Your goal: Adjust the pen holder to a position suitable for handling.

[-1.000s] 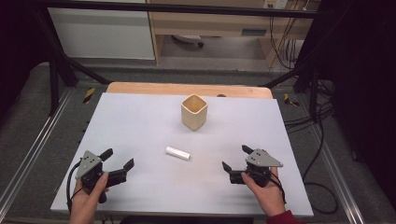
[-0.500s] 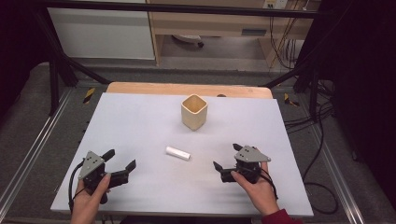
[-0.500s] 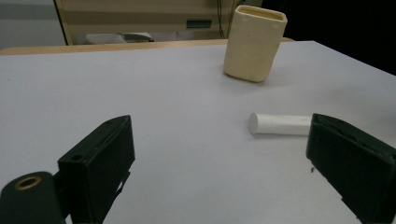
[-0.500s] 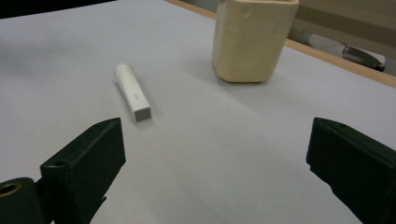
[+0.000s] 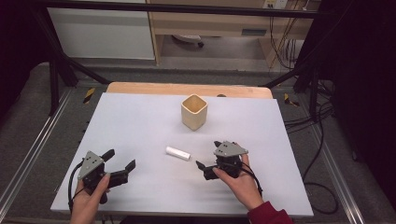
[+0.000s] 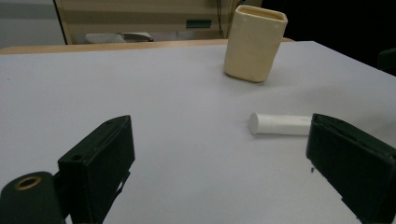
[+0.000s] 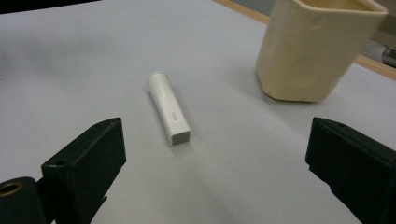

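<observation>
A: Our right gripper (image 5: 208, 167) has its fingers (image 7: 84, 163) spread wide with nothing between them, just beside the white tube (image 5: 178, 153) and facing it. Our left gripper (image 5: 120, 162) is just as wide and bare, farther off at the near left of the bench (image 5: 140, 116).

B: And the tube lies flat on the bench, between the two grippers and in front of the cream cup (image 5: 194, 112), apart from it.

A: We judge it light and stiff, a small plastic piece with a round cap at one end and a squared-off end at the other. Smooth, so probably a bit slippery, and it may roll when nudged.

B: Then we take it across the middle of its length, fingers on its long sides, closing squarely so it doesn't squirt out.

A: The bench top is a plain pale sheet, flat and matte, with a wooden edge at the back.

B: Around us we see a dark frame, cables hanging at the right, and pale cabinets beyond.
</observation>
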